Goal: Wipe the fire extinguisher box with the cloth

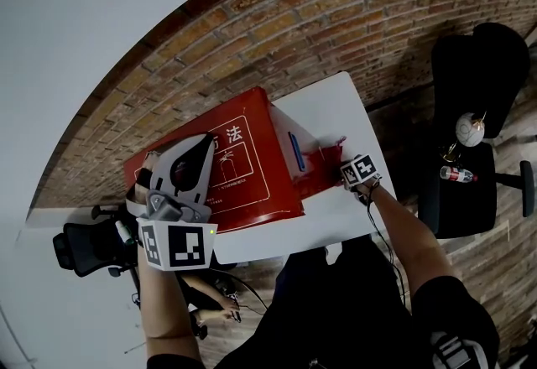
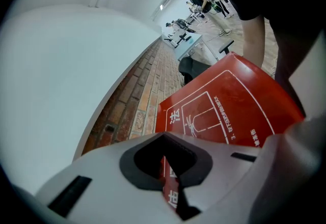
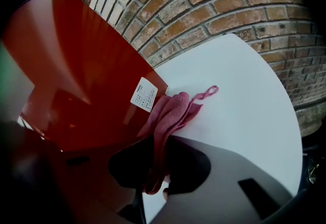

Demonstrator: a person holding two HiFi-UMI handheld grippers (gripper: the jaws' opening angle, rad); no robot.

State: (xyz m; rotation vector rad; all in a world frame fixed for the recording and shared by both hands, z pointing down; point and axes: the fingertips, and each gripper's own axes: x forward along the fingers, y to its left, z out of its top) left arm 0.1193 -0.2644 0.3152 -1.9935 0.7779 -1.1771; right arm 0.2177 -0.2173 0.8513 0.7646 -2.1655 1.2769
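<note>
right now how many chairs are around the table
2. One black chair stands right of the table, with a bottle on its seat. The other chair is at the table's left end, lower left of the red box. More may be hidden behind the person.

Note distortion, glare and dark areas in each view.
Head view: fisheye bends the brick wall into an arc. Left gripper view: black corners, pale wall featureless. Right gripper view: sheen on the box, cloth sharp, left edge dim.
</note>
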